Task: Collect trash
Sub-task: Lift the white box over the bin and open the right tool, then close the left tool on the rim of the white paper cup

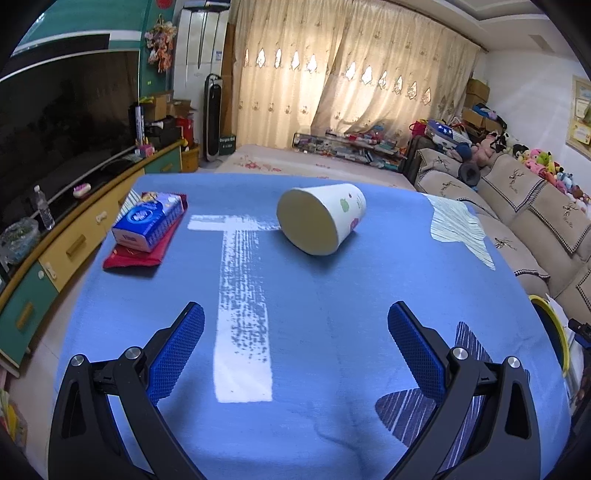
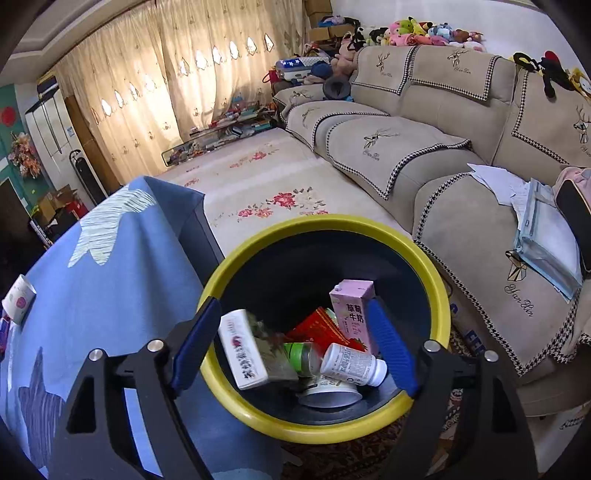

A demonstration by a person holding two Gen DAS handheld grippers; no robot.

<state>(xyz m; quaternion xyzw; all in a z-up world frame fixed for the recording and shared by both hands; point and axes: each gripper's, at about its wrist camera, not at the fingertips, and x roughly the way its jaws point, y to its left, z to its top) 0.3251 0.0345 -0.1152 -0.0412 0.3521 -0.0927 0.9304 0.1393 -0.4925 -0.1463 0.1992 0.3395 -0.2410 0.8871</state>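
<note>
Blue-clothed desk [image 1: 332, 332] w/ yellow-rimmed trash bin [image 2: 325, 430] beside it.
Right tongs [image 2: 295, 347] spread wide, released, directly above bin; a white box [image 2: 242, 356] sits between them, blurred, pads not touching. Left tongs [image 1: 295, 350] released, empty; tipped paper cup [image 1: 320, 218] lies ahead on desk.

Tissue pack [image 1: 147, 223] rests on a red pouch [image 1: 142, 247] near the tabletop's [image 1: 332, 314] left edge. Beige sofa [image 2: 424, 155] stands beyond the right edge, plush toys [image 2: 424, 31] along its back.
</note>
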